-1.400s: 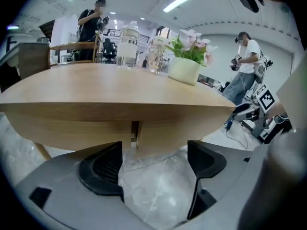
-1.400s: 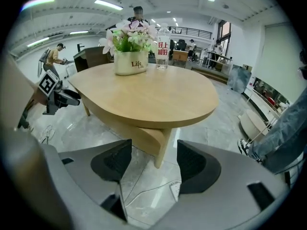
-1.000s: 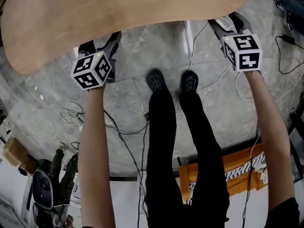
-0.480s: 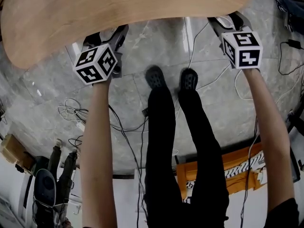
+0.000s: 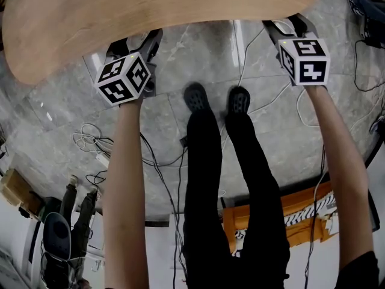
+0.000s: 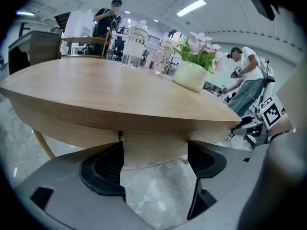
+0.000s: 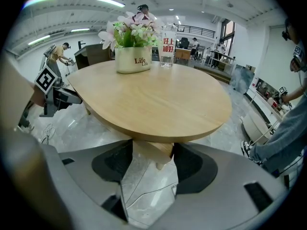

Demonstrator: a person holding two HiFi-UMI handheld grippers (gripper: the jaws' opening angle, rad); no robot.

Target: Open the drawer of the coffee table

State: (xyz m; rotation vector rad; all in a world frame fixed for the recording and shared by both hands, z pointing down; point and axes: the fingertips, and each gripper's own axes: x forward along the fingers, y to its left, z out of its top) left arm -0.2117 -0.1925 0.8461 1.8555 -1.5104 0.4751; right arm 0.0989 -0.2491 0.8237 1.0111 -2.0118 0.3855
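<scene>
The oval wooden coffee table [image 5: 150, 11] fills the top of the head view. Both grippers sit at its near edge, the left gripper [image 5: 137, 42] with its marker cube at the left and the right gripper [image 5: 287, 26] at the right, fingertips tucked under the rim. In the left gripper view the left gripper [image 6: 156, 152] is open. A wooden panel [image 6: 154, 148] under the tabletop, seemingly the drawer front, shows between its jaws, with a vertical seam at its left side. The right gripper [image 7: 152, 157] is open too, framing a table leg [image 7: 156, 153] below the tabletop [image 7: 153, 104].
On the table stand a white flower pot [image 7: 133, 60], a glass [image 7: 167, 47] and several jars [image 6: 136, 44]. The person's legs and black shoes [image 5: 197, 100] stand between the arms on grey marble floor. Loose cables [image 5: 90, 142] lie left; an orange frame [image 5: 301, 212] lies lower right. Other people work in the background.
The left gripper has shifted a little right and closer under the table's rim. The right gripper has barely moved.
</scene>
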